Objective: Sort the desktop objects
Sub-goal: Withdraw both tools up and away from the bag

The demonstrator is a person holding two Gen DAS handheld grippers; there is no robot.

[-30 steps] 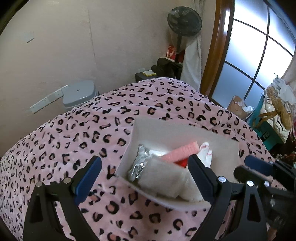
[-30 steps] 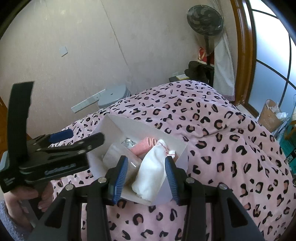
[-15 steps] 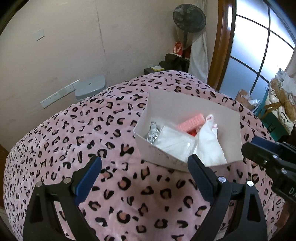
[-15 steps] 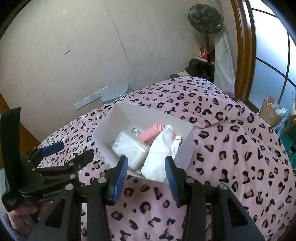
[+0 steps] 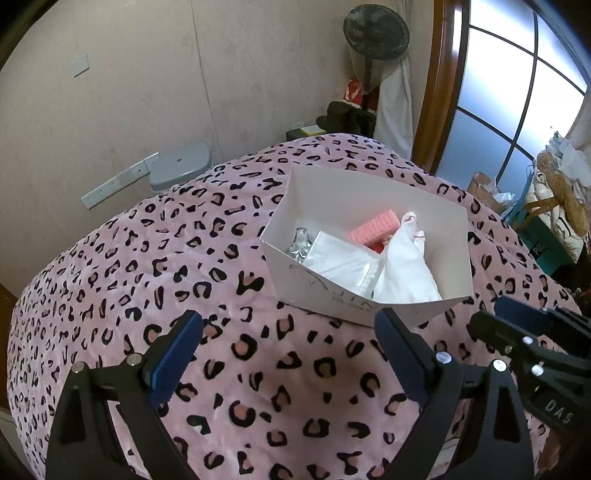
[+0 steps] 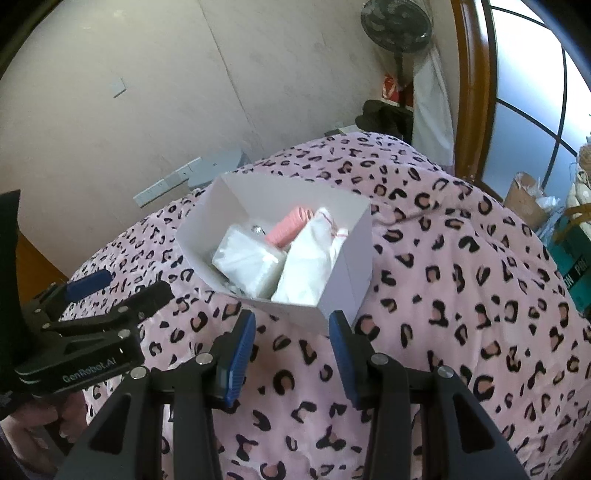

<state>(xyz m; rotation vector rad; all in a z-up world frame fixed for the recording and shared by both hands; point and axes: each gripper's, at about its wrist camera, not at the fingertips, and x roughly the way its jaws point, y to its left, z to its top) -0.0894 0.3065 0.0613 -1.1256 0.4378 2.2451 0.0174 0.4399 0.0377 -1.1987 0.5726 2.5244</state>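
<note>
A white cardboard box (image 5: 369, 192) (image 6: 351, 273) stands on the pink leopard-print blanket (image 5: 184, 258) (image 6: 461, 295). Inside it lie a white cloth (image 5: 402, 273) (image 6: 310, 266), a clear tissue packet (image 5: 340, 258) (image 6: 247, 258), a pink ribbed roll (image 5: 373, 230) (image 6: 286, 227) and a crumpled foil piece (image 5: 301, 243). My left gripper (image 5: 288, 343) is open and empty, held back from the box's near edge. My right gripper (image 6: 291, 339) is open and empty, just short of the box's near corner. Each gripper shows at the other view's side.
A grey stool (image 5: 181, 171) and a white power strip (image 5: 118, 181) sit by the wall beyond the blanket. A standing fan (image 5: 375, 33) and dark bags are at the back. Bags and boxes (image 5: 554, 206) crowd the right by the window.
Both grippers have pulled back and up from the box. The right gripper's fingers were around the white cloth; the cloth now lies in the box, free of them.
</note>
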